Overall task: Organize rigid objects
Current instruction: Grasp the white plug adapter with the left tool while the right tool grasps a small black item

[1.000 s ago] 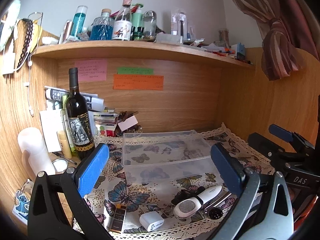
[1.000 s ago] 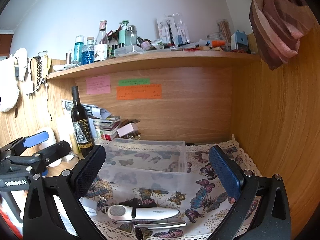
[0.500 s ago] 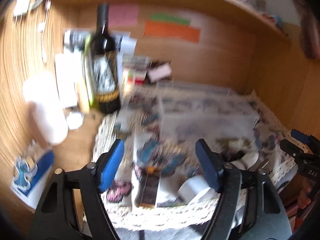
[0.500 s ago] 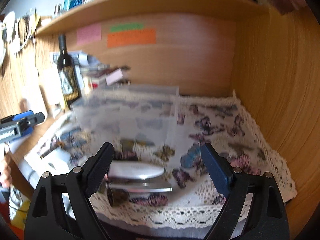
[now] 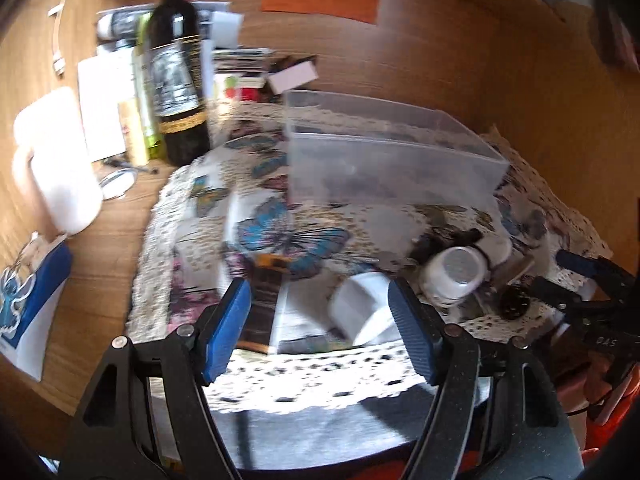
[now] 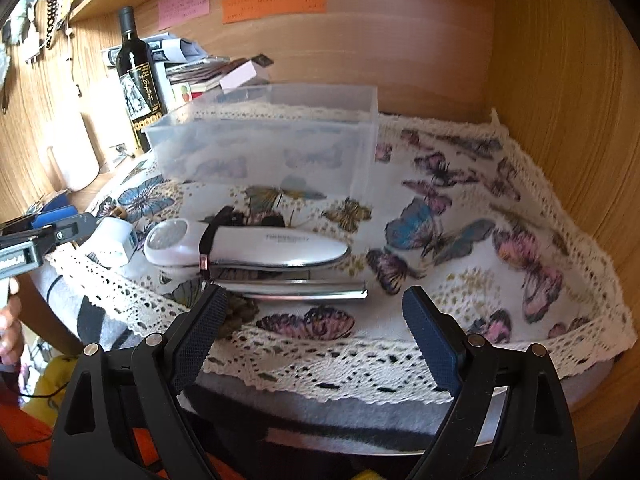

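A clear plastic bin [image 5: 392, 152] [image 6: 272, 136] stands at the back of a butterfly-print cloth [image 6: 460, 216]. In front of it lie a white handheld device [image 6: 248, 246] [image 5: 456, 276], a silver metal bar [image 6: 296, 286], a white charger block [image 5: 360, 312] [image 6: 116, 240] and a dark flat box [image 5: 262, 300]. My left gripper [image 5: 320, 336] is open and empty, low over the cloth's front edge, with the dark box and the charger between its fingers' lines. My right gripper [image 6: 312, 344] is open and empty, just in front of the metal bar.
A dark wine bottle [image 5: 176, 64] [image 6: 138, 76], papers and a white roll [image 5: 56, 160] stand at the left on the wooden desk. Wooden walls close the back and right. The cloth's lace edge [image 6: 320, 364] hangs over the front.
Both grippers have dropped and tilted down toward the cloth's front edge over the last second. The objects now appear closer and larger. Both stay open.
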`<action>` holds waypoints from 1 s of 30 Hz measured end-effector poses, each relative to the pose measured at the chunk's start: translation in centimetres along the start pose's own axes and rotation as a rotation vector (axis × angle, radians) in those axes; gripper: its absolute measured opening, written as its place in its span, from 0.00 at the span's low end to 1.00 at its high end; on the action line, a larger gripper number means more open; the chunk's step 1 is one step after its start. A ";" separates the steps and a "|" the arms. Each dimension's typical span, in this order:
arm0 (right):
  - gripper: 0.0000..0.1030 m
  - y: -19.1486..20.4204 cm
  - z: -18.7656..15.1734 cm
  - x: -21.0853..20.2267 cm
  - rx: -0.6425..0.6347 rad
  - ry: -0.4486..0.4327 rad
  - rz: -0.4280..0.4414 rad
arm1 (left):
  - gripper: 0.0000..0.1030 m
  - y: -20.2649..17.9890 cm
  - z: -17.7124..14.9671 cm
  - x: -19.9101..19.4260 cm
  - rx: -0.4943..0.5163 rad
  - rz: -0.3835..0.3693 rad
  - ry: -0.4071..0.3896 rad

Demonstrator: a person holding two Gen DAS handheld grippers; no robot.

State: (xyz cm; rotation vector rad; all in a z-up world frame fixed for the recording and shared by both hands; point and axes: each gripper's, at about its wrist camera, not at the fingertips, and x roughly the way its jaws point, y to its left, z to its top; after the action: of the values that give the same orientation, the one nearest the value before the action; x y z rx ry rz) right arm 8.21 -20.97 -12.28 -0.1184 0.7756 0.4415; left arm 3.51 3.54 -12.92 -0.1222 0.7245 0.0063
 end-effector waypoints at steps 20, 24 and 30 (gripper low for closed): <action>0.73 3.0 0.1 0.5 0.016 0.014 0.133 | 0.44 -2.2 -0.5 3.3 0.033 -0.028 0.051; 0.47 3.6 -0.3 2.1 0.023 0.079 0.153 | 0.44 -1.8 -0.6 2.2 0.035 -0.019 0.031; 0.19 3.3 -0.2 1.9 0.041 0.064 0.128 | 0.44 -1.4 -0.2 0.6 0.022 -0.028 -0.002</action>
State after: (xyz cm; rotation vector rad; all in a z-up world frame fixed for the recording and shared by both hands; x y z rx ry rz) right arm 7.84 -17.39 -13.60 -0.0448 0.8579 0.5449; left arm 3.89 2.11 -13.37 -0.1117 0.7211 -0.0279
